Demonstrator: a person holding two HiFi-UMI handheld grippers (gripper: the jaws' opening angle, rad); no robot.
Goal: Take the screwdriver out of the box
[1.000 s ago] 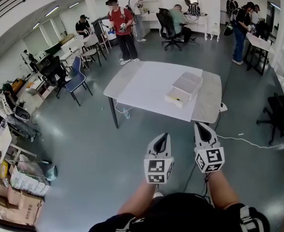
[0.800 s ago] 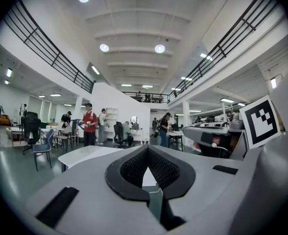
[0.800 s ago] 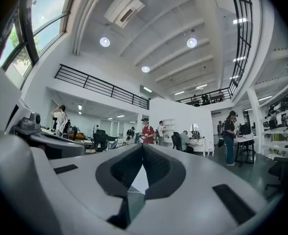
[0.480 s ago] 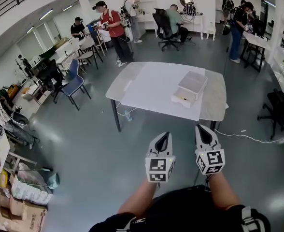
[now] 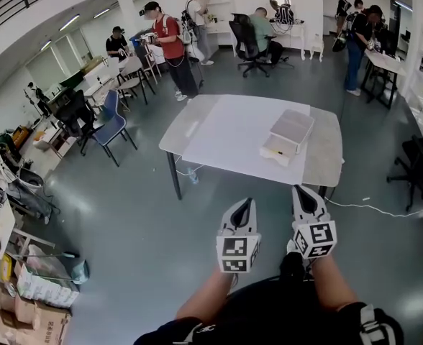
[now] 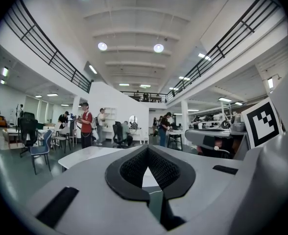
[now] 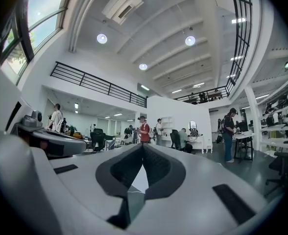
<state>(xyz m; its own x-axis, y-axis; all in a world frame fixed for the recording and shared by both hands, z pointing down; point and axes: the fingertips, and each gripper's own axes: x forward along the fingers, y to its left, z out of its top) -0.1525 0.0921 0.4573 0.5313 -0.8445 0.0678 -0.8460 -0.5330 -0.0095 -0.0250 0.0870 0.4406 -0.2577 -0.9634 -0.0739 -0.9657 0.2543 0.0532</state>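
Observation:
A white box [image 5: 290, 135] with a low drawer drawn partly out stands on the right part of a white-topped table [image 5: 226, 131], a few steps ahead of me. No screwdriver shows in any view. I hold both grippers side by side at waist height over the grey floor, well short of the table. My left gripper [image 5: 244, 202] is shut with nothing in it, its tips meeting [image 6: 146, 150]. My right gripper [image 5: 302, 190] is likewise shut and empty [image 7: 143, 147]. In the left gripper view the table's edge [image 6: 85, 153] lies low ahead.
A blue chair [image 5: 114, 121] and desks stand to the left of the table. Several people stand or sit at the back of the hall. A white cable [image 5: 377, 208] runs over the floor at the right, near a black chair [image 5: 420, 164]. Cardboard boxes [image 5: 24, 315] sit bottom left.
The view has shifted as I step towards the table; the table and box sit slightly lower and further right in the head view. Both grippers keep their pose, still shut.

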